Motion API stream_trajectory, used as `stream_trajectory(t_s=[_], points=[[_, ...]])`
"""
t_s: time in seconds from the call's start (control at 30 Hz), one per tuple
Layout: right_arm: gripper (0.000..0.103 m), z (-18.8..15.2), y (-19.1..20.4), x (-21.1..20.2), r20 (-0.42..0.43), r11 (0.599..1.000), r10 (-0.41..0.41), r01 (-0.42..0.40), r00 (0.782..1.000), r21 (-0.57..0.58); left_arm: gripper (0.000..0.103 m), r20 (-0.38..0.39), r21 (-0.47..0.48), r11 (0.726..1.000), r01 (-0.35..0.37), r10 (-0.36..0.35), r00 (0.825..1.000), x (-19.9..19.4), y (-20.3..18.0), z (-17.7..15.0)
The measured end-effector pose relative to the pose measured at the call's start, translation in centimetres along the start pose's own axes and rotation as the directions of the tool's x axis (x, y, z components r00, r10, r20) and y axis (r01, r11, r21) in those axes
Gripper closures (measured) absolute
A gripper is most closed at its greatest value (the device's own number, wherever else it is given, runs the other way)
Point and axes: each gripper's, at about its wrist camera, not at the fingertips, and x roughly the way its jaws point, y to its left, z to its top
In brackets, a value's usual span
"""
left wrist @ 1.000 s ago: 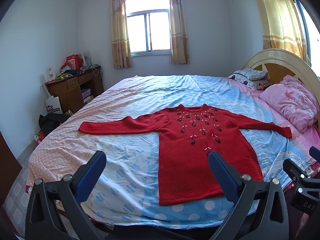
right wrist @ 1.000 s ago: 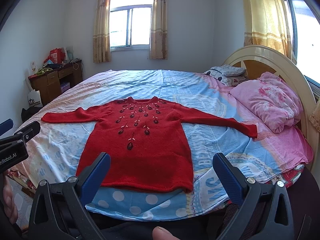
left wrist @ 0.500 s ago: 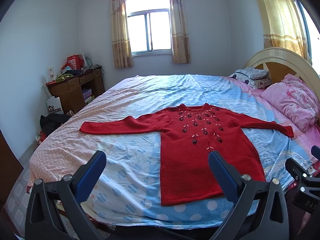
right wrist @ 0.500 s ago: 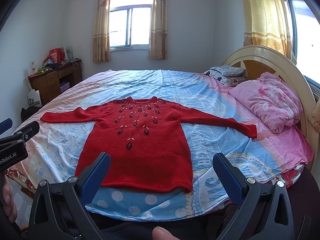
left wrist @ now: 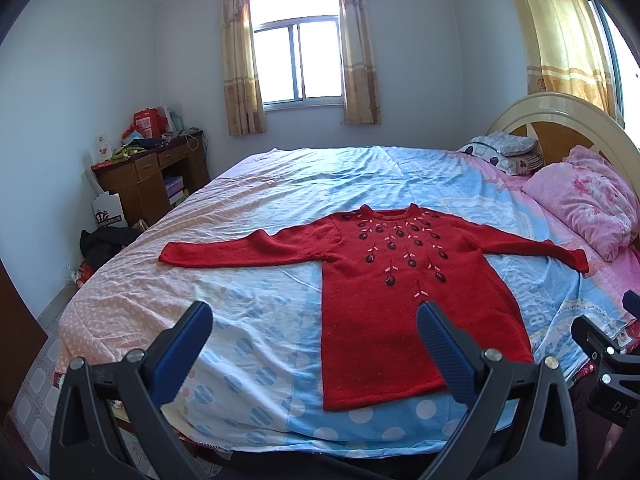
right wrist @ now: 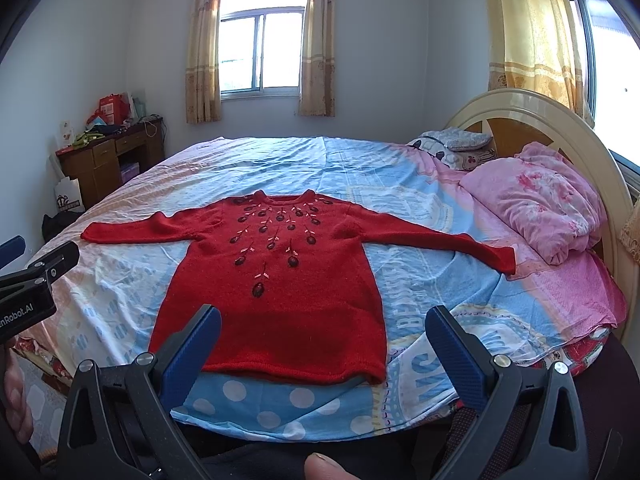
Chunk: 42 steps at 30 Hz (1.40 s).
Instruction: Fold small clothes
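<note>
Red sweater [left wrist: 404, 296], flat on bed [left wrist: 280, 184], unfolded: with left gripper [left wrist: 316, 344] and right gripper [right wrist: 324, 340] both spread empty, you pinch one sleeve cuff first.

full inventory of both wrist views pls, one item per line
sweater: 1, red with dark flower embroidery, flat on the bed, sleeves spread
bed: 1, blue and pink sheet, cream headboard
quilt: 1, pink floral, bundled by the headboard
pillows: a small stack, grey and patterned, by the headboard
desk: 1, brown wood, cluttered top, left wall
paper bag: 1, white, beside the desk
window: 1, back wall, beige curtains
left claw: 1, black with blue pads, open, above the near bed edge
right claw: 1, same colours, open, above the sweater hem
</note>
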Motion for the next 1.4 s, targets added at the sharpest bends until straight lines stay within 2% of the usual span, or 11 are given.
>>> stream_trajectory(t_s=[0.6, 0.97, 1.17, 1.27, 1.4], points=[[0.001, -0.1, 0.1, 0.3, -0.005, 1.000, 0.002, -0.002, 1.000, -0.002, 0.000, -0.007, 0.006, 1.000, -0.003, 0.003, 1.000, 0.3, 0.0, -0.2], [0.001, -0.4, 0.2, 1.1, -0.006, 0.999, 0.033, -0.033, 0.999, -0.021, 0.000, -0.018, 0.034, 0.999, -0.010, 0.011, 1.000, 1.2, 0.0, -0.8], [0.001, -0.9, 0.1, 2.8, -0.022, 0.995, 0.097, -0.098, 0.995, -0.032, 0.000, -0.015, 0.087, 0.996, -0.029, 0.030, 0.999, 2.5, -1.3, -0.9], [0.001, -1.4, -0.4, 4.3, -0.040, 0.995, 0.096, -0.096, 0.995, -0.021, 0.000, -0.020, 0.107, 0.994, -0.023, 0.025, 0.999, 3.7, -1.6, -1.0], [0.001, -2.0, -2.0, 6.8, -0.075, 0.995, 0.101, -0.101, 0.992, 0.012, 0.000, -0.085, 0.107, 0.994, 0.004, 0.005, 0.996, 6.8, -2.1, -1.0]])
